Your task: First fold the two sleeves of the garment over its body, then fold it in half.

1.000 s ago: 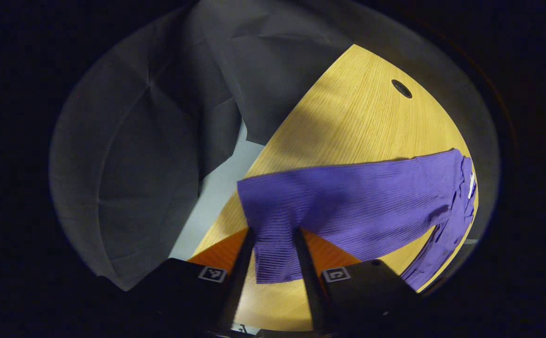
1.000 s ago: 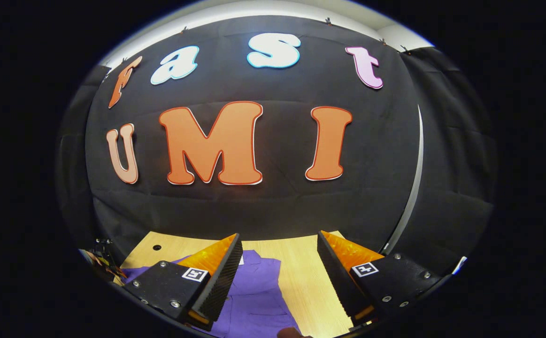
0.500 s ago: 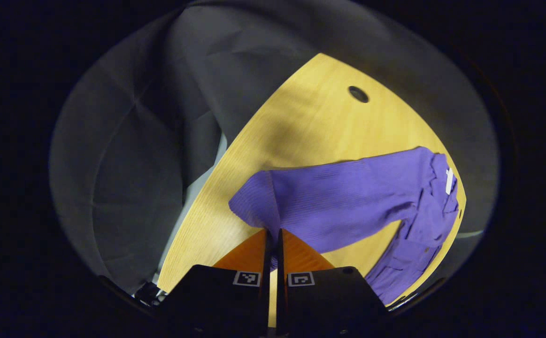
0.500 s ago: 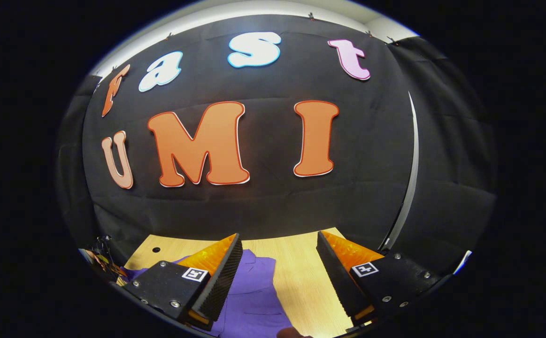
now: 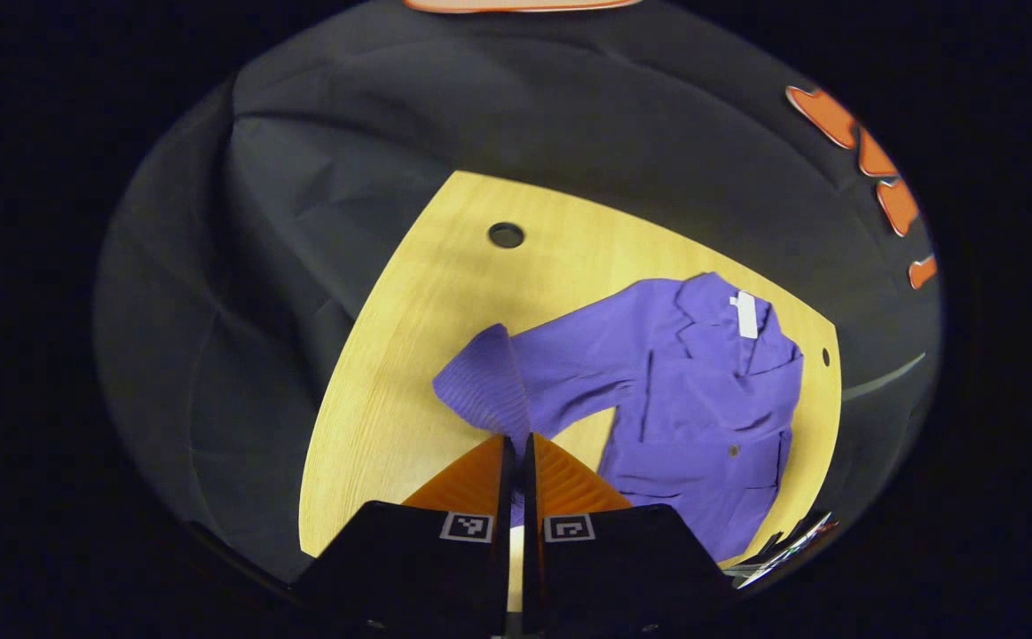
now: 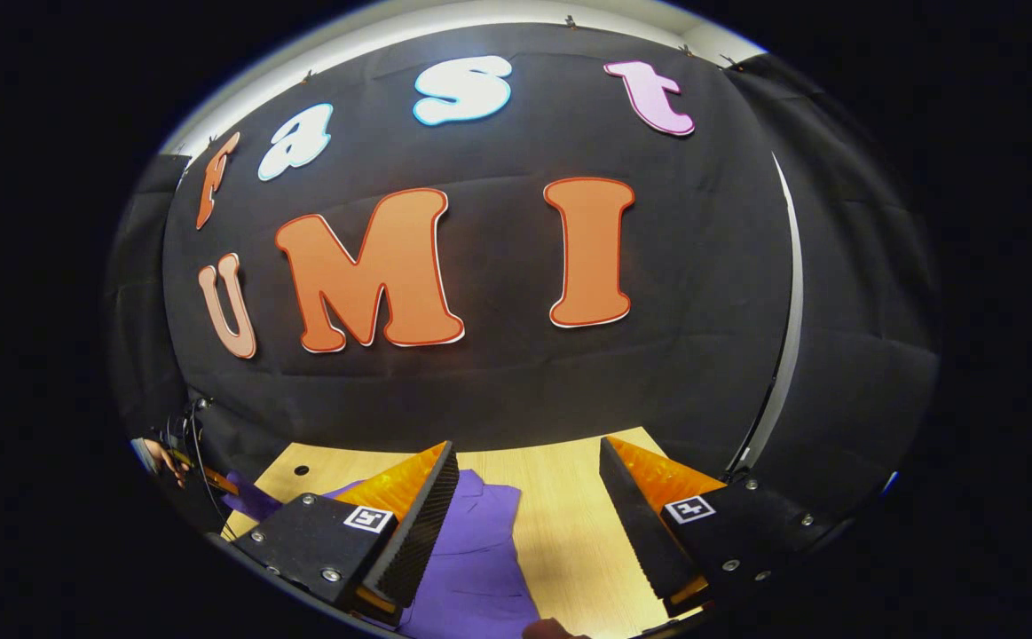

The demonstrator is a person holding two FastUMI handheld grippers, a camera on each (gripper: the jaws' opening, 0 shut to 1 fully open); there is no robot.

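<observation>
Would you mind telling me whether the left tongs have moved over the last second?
Yes. The left tongs, shut on the sleeve cuff, lifted and swung toward the garment's body; the table hole slid left in the left gripper view.

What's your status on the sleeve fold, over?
Left gripper shut on sleeve, cuff lifted off table. Right gripper open, holding nothing, above purple garment. Garment body flat, unfolded. Nothing in the way.

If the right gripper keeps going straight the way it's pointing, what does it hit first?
The right gripper, jaws open, points over the purple shirt and the wooden table toward the black cloth wall. It would probably reach that wall first, though depth is unclear.
</observation>
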